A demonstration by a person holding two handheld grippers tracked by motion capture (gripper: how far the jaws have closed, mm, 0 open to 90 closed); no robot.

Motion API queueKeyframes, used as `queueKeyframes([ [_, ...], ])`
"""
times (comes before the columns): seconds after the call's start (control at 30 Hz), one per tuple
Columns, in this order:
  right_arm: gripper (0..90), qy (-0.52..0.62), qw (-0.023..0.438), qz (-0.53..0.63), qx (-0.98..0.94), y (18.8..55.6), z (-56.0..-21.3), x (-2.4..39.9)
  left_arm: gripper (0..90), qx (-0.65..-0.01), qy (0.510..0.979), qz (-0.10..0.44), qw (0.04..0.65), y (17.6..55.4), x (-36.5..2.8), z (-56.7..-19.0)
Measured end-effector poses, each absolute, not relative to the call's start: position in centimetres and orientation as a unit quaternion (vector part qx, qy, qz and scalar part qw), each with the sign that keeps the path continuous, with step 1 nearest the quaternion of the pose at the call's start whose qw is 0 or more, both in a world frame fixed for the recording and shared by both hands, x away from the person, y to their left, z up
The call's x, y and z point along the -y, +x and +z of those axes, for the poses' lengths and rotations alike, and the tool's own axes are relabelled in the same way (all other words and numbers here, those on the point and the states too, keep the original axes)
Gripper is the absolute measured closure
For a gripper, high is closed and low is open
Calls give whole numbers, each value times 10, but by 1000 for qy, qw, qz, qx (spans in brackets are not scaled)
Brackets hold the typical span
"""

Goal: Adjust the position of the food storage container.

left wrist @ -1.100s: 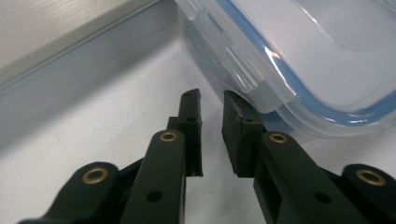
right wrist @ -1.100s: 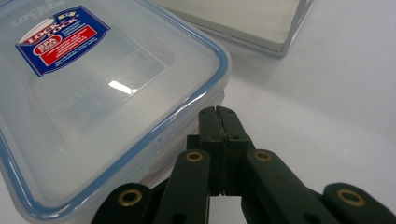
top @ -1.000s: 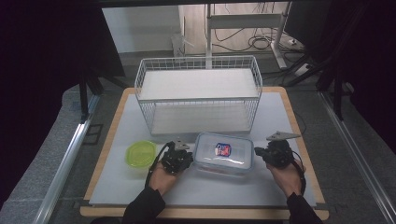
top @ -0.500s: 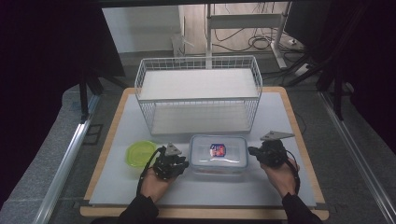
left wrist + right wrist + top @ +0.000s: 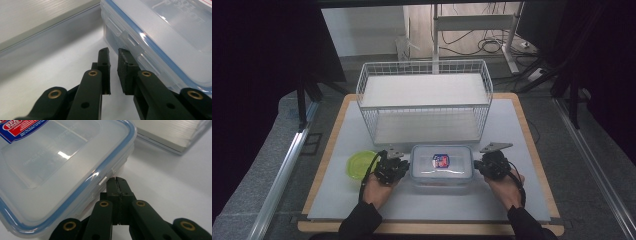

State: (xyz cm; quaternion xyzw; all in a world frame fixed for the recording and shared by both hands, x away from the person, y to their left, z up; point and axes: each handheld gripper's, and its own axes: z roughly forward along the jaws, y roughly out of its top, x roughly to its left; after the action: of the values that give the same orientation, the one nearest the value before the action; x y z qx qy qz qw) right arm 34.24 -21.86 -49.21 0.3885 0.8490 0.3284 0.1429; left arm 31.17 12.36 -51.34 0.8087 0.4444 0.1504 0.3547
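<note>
White tabletop has a clear lidded box (image 5: 442,165) sitting just in front of the wire rack (image 5: 424,100), with a gripper at each end. Left gripper (image 5: 113,53) has been closing, now a narrow gap with nothing in it, beside the side latch (image 5: 125,40); right gripper (image 5: 116,180) is pressed together at the other end. So I'd guess the lid's still on, and opening or moving is all left to do.

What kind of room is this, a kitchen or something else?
Likely a lab or workshop, not a kitchen: a bare work table ringed by dark stands, loose cables on the floor behind, and hand-held grippers at a plastic box.
</note>
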Motion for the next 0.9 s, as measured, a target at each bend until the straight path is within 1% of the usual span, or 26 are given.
queueKeyframes([
  [0.17, 900, 375, 142, 326, -856, 337, -493, 211, 843, -449, 809, 150, 349, 303, -127, -513],
  [0.23, 900, 376, 140, 325, -857, 336, -493, 211, 833, -447, 810, 150, 348, 302, -128, -512],
  [0.33, 900, 373, 134, 329, -857, 336, -492, 213, 731, -446, 812, 149, 346, 301, -132, -511],
  [0.4, 896, 369, 140, 342, -853, 331, -488, 220, 657, -446, 809, 157, 349, 296, -137, -508],
  [0.43, 860, 367, 147, 345, -851, 328, -486, 224, 619, -444, 806, 165, 355, 290, -142, -505],
  [0.47, 860, 367, 147, 345, -851, 328, -486, 224, 587, -444, 806, 165, 355, 290, -142, -505],
  [0.5, 789, 367, 156, 354, -846, 324, -483, 233, 551, -427, 806, 178, 369, 283, -146, -502],
  [0.53, 789, 367, 156, 354, -846, 324, -483, 233, 519, -427, 806, 178, 369, 283, -146, -502],
  [0.57, 721, 365, 157, 369, -840, 320, -479, 241, 491, -406, 810, 192, 376, 276, -147, -500],
  [0.6, 721, 365, 157, 369, -840, 320, -479, 241, 455, -406, 810, 192, 376, 276, -147, -500],
  [0.63, 682, 363, 155, 376, -839, 318, -478, 244, 455, -395, 814, 201, 376, 272, -147, -500],
  [0.67, 596, 357, 152, 384, -838, 314, -477, 247, 392, -379, 818, 216, 375, 265, -148, -502],
  [0.7, 554, 355, 151, 386, -838, 311, -478, 248, 362, -379, 818, 216, 375, 265, -148, -502],
  [0.73, 554, 355, 151, 386, -838, 311, -478, 248, 362, -374, 818, 220, 378, 262, -149, -503],
  [0.8, 456, 353, 145, 387, -840, 307, -481, 250, 312, -376, 813, 214, 389, 258, -154, -506],
  [0.83, 384, 356, 142, 386, -839, 305, -485, 254, 283, -385, 807, 202, 399, 257, -160, -508],
  [0.87, 384, 356, 142, 386, -839, 305, -485, 254, 262, -385, 807, 202, 399, 257, -160, -508],
  [0.9, 339, 358, 138, 390, -837, 305, -486, 257, 235, -395, 800, 194, 407, 258, -163, -508],
])
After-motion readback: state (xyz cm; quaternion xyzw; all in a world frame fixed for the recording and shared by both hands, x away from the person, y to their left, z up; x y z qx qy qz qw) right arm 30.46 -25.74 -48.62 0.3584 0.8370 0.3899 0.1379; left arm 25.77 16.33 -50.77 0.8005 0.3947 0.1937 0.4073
